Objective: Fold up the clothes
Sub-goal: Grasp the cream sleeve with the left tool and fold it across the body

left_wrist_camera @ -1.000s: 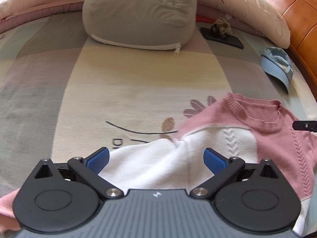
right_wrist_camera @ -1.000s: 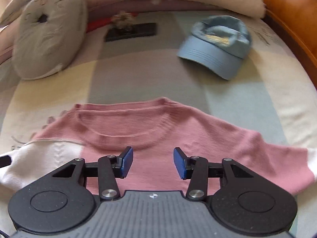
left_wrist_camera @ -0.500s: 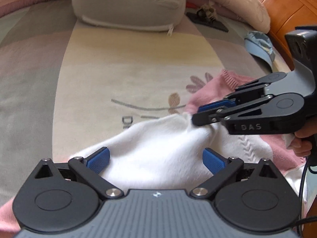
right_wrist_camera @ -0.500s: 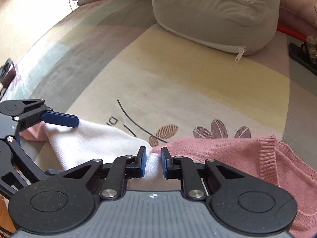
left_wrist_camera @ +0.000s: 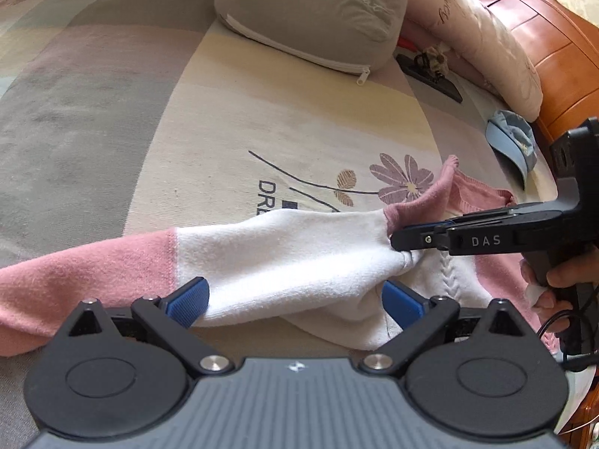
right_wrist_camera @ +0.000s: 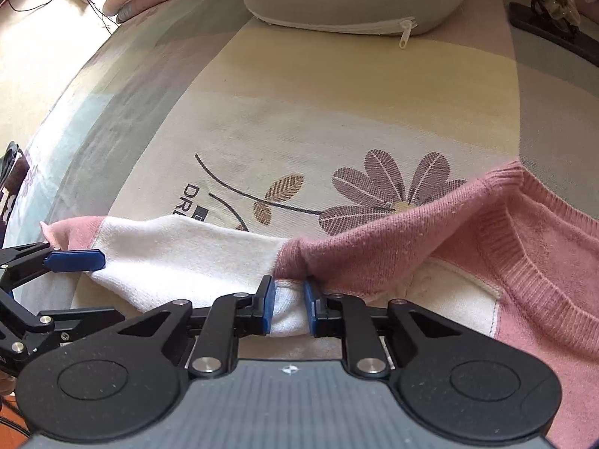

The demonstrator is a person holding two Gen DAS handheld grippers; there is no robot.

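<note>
A pink and white knit sweater (left_wrist_camera: 280,247) lies on the bed, its left sleeve stretched out to the left. My right gripper (right_wrist_camera: 288,307) is shut on a bunch of white fabric where the sleeve meets the pink shoulder. In the left wrist view the right gripper (left_wrist_camera: 400,243) comes in from the right, held by a hand (left_wrist_camera: 561,277). My left gripper (left_wrist_camera: 295,299) stands open and low over the white part of the sleeve, one blue pad on each side of it, near the pink cuff section (left_wrist_camera: 93,273). One of its fingers (right_wrist_camera: 75,260) shows in the right wrist view.
A grey pillow (left_wrist_camera: 310,11) lies at the head of the bed, with a long pale pillow (left_wrist_camera: 486,37) and a wooden headboard (left_wrist_camera: 554,56) to its right. A black tray with a hair clip (left_wrist_camera: 430,75) and a blue cap (left_wrist_camera: 513,142) lie beyond the sweater.
My right gripper swung from over the collar to the left shoulder seam and shut on the fabric, which now bunches up. My left gripper slid left along the sleeve, and the pink cuff section came into view.
</note>
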